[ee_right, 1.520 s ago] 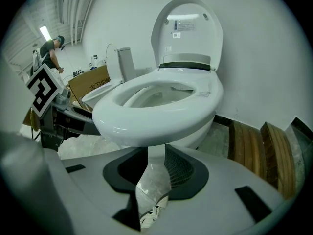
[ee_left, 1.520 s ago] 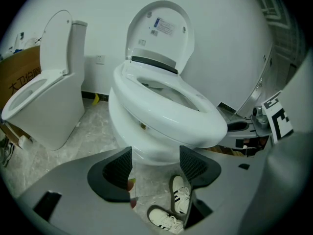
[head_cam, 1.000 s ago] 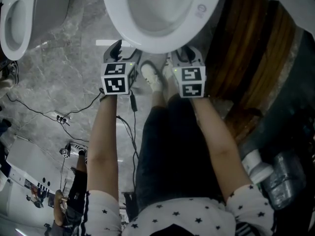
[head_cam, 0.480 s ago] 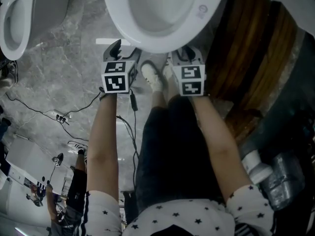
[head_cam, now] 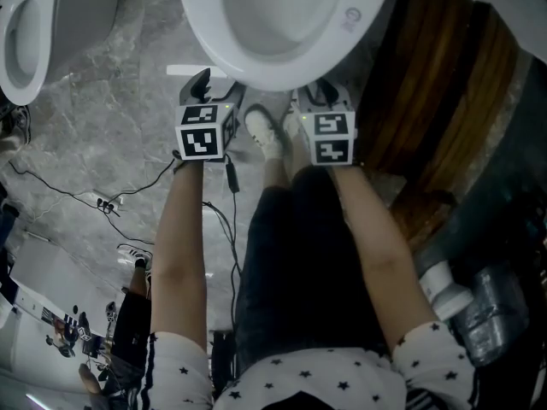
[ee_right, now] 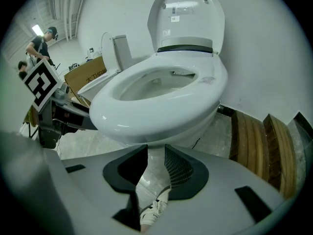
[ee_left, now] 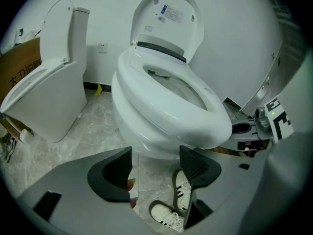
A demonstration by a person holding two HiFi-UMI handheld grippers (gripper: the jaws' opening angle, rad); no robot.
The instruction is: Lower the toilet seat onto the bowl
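Toilet [head_cam: 282, 32]: plain white, glossy.
Second toilet [head_cam: 34, 32]: white too.
Floor [head_cam: 111, 135]: grey marble with pale veins.
Left gripper [ee_left: 156, 161]: grey body, black pads with a fine grid, cube with black squares on white.
Right gripper [ee_right: 155, 158]: same colours.
Shoes [head_cam: 263, 133]: white with black stripes.
Planks [head_cam: 436, 84]: brown wood.
Shirt [head_cam: 299, 372]: white with small dark stars.
Trousers [head_cam: 299, 263]: dark, plain.

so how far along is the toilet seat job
Looks done: the seat lies flat on the bowl; only the lid stands upright. In hand: nothing; the left gripper and right gripper hang before the bowl's front rim, fingers apart and empty. Left: nothing that shows, unless the lid should come down too.
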